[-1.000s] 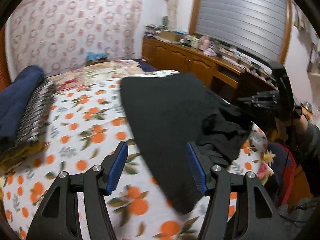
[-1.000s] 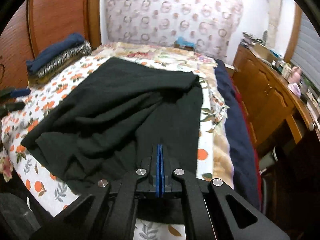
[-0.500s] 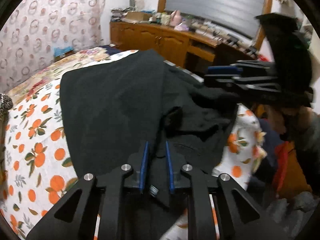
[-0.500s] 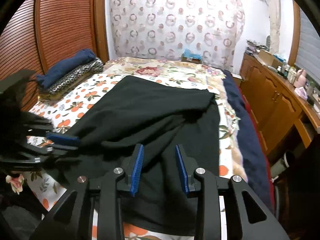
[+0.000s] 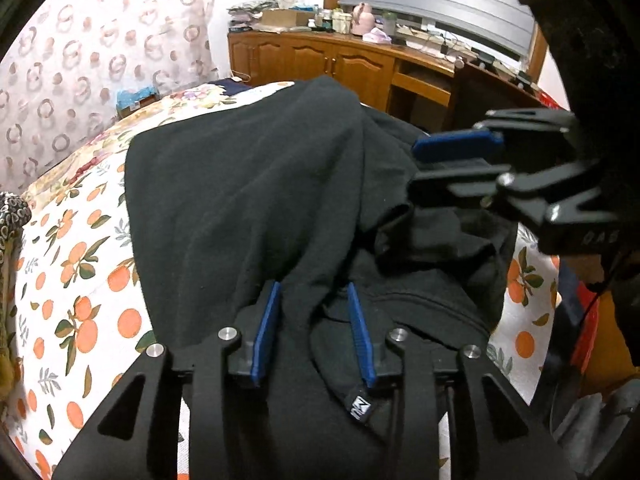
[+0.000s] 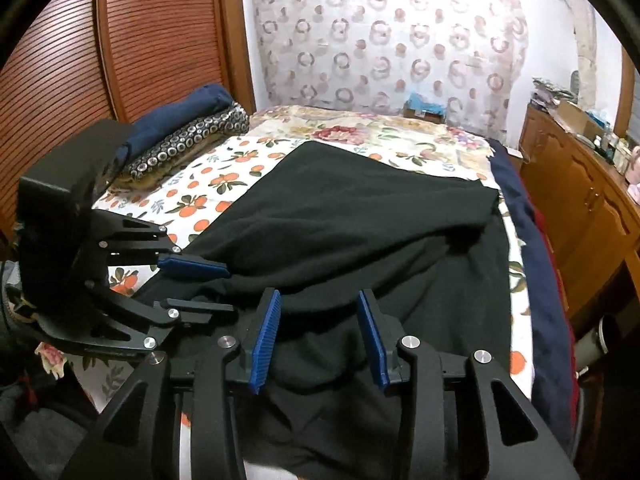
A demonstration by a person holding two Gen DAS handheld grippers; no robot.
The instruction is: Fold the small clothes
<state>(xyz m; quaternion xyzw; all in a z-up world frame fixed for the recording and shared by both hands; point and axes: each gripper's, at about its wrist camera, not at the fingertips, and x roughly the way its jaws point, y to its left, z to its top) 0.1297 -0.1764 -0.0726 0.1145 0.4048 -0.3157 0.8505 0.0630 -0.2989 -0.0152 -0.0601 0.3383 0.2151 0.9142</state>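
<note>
A black garment (image 5: 256,184) lies partly folded on a bed with an orange-print sheet (image 5: 80,264); it also shows in the right wrist view (image 6: 360,216). My left gripper (image 5: 314,332) is open, with a bunched fold of the garment lying between its blue pads. My right gripper (image 6: 320,340) is open just above the garment's near edge, with cloth between its pads. Each gripper shows in the other's view: the right gripper (image 5: 460,160) at the garment's right side, the left gripper (image 6: 192,280) at its left edge.
A stack of folded dark blue and patterned clothes (image 6: 188,128) sits at the bed's far left by a wooden panel. A wooden cabinet (image 5: 340,64) with clutter runs along the right of the bed. A navy blanket (image 6: 536,264) hangs at the bed's right edge.
The left gripper closed in on the garment's edge, then opened wider around a fold. The right gripper went from shut to open and rose slightly. The garment's near edge is now bunched.
</note>
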